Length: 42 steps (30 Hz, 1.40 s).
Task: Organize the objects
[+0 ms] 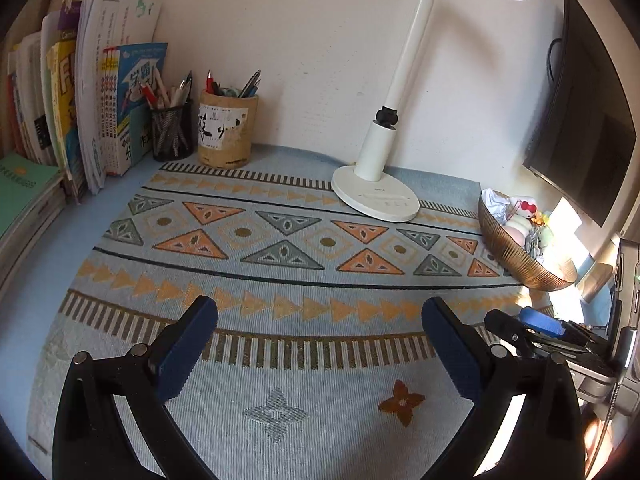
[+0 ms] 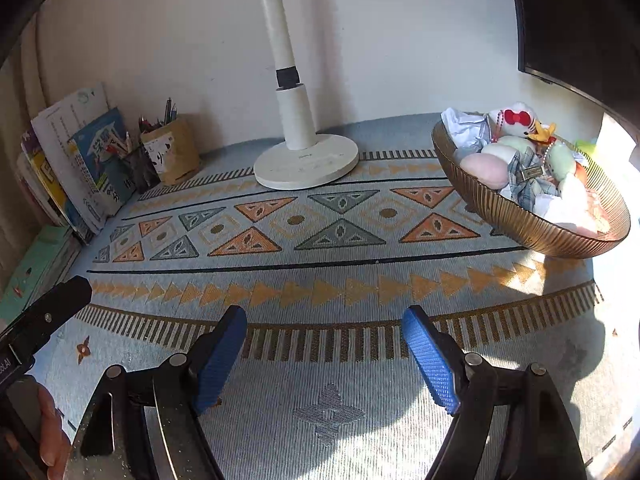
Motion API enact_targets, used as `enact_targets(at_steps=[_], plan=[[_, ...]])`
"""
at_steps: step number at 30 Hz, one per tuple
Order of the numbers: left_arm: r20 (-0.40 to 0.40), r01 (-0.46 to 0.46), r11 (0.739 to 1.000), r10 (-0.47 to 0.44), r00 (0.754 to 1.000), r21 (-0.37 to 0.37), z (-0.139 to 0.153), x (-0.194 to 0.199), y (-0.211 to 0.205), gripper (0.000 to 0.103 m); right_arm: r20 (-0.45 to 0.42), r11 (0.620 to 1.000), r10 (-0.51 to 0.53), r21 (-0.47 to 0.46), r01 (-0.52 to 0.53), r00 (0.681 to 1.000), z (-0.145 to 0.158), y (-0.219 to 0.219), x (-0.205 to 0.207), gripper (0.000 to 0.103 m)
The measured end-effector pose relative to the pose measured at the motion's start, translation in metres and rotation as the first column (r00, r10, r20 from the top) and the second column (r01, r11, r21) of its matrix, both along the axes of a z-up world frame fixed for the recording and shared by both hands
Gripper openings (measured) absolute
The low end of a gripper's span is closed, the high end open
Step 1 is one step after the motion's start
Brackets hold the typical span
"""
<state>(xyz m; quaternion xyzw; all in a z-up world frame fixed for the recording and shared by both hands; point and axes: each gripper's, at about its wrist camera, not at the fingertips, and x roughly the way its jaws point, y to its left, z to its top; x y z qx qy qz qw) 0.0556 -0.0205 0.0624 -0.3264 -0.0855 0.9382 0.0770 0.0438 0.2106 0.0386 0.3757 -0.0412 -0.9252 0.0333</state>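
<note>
**Two empty claws, one full bowl**

Both grippers hover released over the patterned mat [image 2: 320,248]: left gripper [image 1: 320,344], then right gripper [image 2: 324,352]. The bowl [image 2: 500,208] of plush toys [image 2: 516,120] lies forward-right, likely nearer the right gripper.

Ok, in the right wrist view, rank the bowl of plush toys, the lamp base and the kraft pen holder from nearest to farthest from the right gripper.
1. Bowl of plush toys, ahead and right of the right gripper, which is open.
2. Lamp base, ahead, by the wall.
3. Kraft pen holder, far left corner beside the books.
</note>
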Motion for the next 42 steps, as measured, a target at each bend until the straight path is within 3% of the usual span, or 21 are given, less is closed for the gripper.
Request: enact_targets(at_steps=[4, 7, 11, 20, 42], plan=[[0.016, -0.028, 0.999, 0.029, 0.999, -0.043, -0.022, -0.007, 0.006, 0.102, -0.035, 0.992, 0.015, 0.124, -0.01, 0.999, -0.017, -0.011, -0.005, 0.079], [0.066, -0.027, 0.999, 0.028, 0.997, -0.017, -0.037, -0.014, 0.008, 0.102, -0.019, 0.993, 0.004, 0.115, -0.002, 1.0, -0.021, -0.008, -0.006, 0.079], [0.048, -0.006, 0.999, 0.008, 0.999, -0.033, -0.036, -0.011, 0.011, 0.102, -0.046, 0.997, 0.005, 0.075, -0.002, 0.999, -0.019, 0.0, -0.002, 0.091], [0.09, -0.055, 0.998, 0.054, 0.994, 0.014, -0.041, -0.015, 0.001, 0.102, -0.033, 0.996, -0.018, 0.081, 0.02, 0.999, -0.02, 0.001, -0.004, 0.092], [0.105, -0.049, 0.999, 0.048, 0.993, 0.008, -0.043, -0.018, 0.003, 0.102, 0.008, 0.998, -0.015, 0.065, 0.015, 1.0, -0.024, 0.005, -0.011, 0.098]])
